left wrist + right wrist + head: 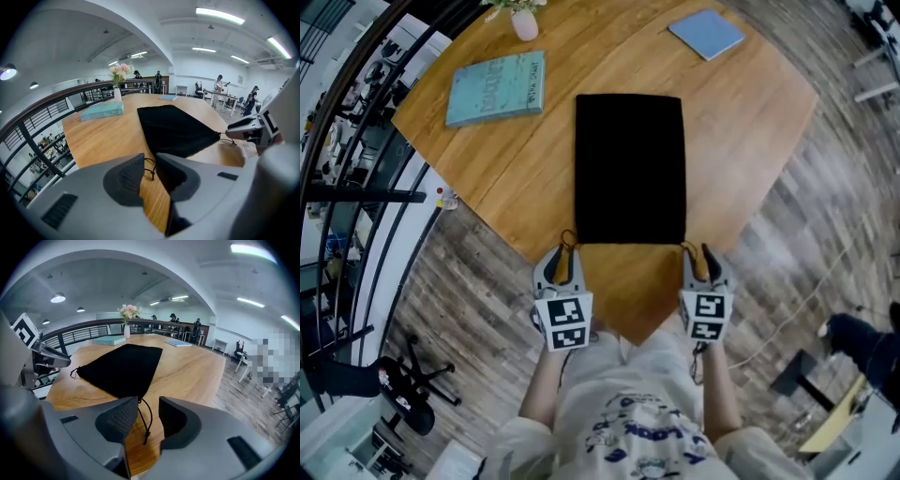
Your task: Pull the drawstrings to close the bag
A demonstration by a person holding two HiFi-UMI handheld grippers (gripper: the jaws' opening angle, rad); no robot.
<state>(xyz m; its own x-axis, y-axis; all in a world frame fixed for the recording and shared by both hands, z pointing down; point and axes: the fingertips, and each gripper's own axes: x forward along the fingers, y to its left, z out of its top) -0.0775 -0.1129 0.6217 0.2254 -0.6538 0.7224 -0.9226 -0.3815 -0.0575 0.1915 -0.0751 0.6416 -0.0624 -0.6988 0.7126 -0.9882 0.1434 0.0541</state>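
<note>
Black bag (pixel 630 169) lies flat at frame centre on the table (pixel 741 122). The left gripper (pixel 563 261), jaws narrow, and the right gripper (pixel 698 258), jaws wide, straddle the left drawstring (pixel 150 169) and the right drawstring (pixel 146 420) unpinched. Advised: clamp both firmly above the knots, then pull outward evenly.

Bag (pixel 629 169) matt black cloth; table (pixel 741 122) smooth wood, slight sheen; left tongs (pixel 150 163), right tongs (pixel 148 412) matt grey plastic

Bag (pixel 630 169) ahead of the 2 grippers: plain black, no pattern. Drawstrings (pixel 144 425): black. Left gripper (pixel 563 255) and right gripper (pixel 701 255): grey, with black-and-white square marker pattern at the rear. Table (pixel 750 122): honey-brown wood grain. Book (pixel 497 87) well ahead-left of left gripper: teal. Notebook (pixel 706 34) far beyond right gripper: pale blue. Vase (pixel 525 25): pink. Floor (pixel 478 281): grey-brown planks.
</note>
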